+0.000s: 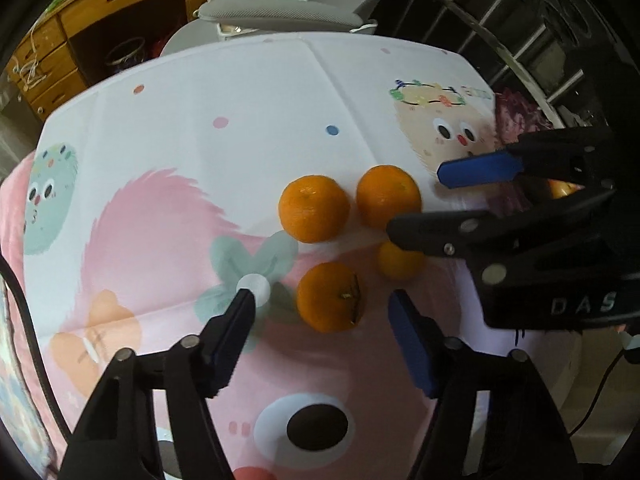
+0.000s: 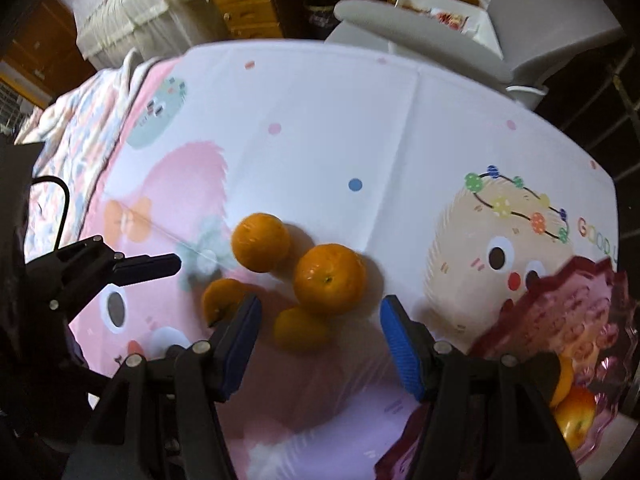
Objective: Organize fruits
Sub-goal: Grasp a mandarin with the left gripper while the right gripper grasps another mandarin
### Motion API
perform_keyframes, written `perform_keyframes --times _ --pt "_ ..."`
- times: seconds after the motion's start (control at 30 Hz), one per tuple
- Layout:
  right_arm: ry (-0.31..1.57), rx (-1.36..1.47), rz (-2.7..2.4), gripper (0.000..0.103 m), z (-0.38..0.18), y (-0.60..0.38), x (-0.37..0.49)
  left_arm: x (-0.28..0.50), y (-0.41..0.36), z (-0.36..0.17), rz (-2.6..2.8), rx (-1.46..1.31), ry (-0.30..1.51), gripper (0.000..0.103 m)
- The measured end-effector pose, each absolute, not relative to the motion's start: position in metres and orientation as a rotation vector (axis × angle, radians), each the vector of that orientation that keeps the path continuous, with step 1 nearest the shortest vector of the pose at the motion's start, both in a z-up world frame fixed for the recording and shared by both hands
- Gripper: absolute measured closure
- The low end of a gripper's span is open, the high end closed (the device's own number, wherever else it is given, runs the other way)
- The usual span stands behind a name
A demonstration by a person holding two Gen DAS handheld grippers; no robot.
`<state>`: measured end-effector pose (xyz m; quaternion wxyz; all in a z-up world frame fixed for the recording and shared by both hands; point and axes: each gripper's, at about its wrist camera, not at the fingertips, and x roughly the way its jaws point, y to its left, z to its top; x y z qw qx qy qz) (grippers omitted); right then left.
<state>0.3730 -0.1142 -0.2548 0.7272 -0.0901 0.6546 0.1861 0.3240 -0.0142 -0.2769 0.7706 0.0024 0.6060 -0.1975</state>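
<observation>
I see four oranges (image 2: pixel 329 278) clustered near the middle of the table (image 2: pixel 400 120), close together. The bowl (image 2: pixel 560 312) sits at the table's right edge, holding more fruit (image 2: pixel 576 420).

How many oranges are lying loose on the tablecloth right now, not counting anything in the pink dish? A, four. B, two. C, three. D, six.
A: four oranges sit clustered on the tablecloth: one at the back left, the biggest, a small one in front of it, and one partly behind the right gripper's finger.
</observation>
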Motion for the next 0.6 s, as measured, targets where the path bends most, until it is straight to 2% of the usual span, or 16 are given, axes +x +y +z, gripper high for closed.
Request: perform_keyframes --times 0.07,0.17,0.2,0.33,0.47,0.6 --pt "1.459 -0.211 0.417 0.041 -0.261 -0.112 0.375 0.328 -0.014 -0.281 -0.417 -0.004 1.32 0.044" --pt "1.455 -0.244 0.409 0.042 -0.265 -0.108 0.375 0.331 -0.016 -0.285 -0.428 -0.011 1.326 0.047" --pt "1.455 -0.256 0.412 0.042 -0.266 -0.106 0.376 0.331 -0.017 -0.287 -0.427 -0.011 1.327 0.053" --pt "1.467 -0.29 0.415 0.042 -0.269 -0.098 0.376 0.333 -0.021 -0.289 -0.457 -0.04 1.332 0.064" --pt "1.501 -0.302 0.382 0.049 -0.278 -0.097 0.38 0.332 -0.024 -0.289 -0.456 -0.044 1.327 0.066" --pt "1.514 -0.289 0.366 0.051 -0.282 -0.096 0.383 0.329 -0.019 -0.289 -0.443 -0.057 1.328 0.067"
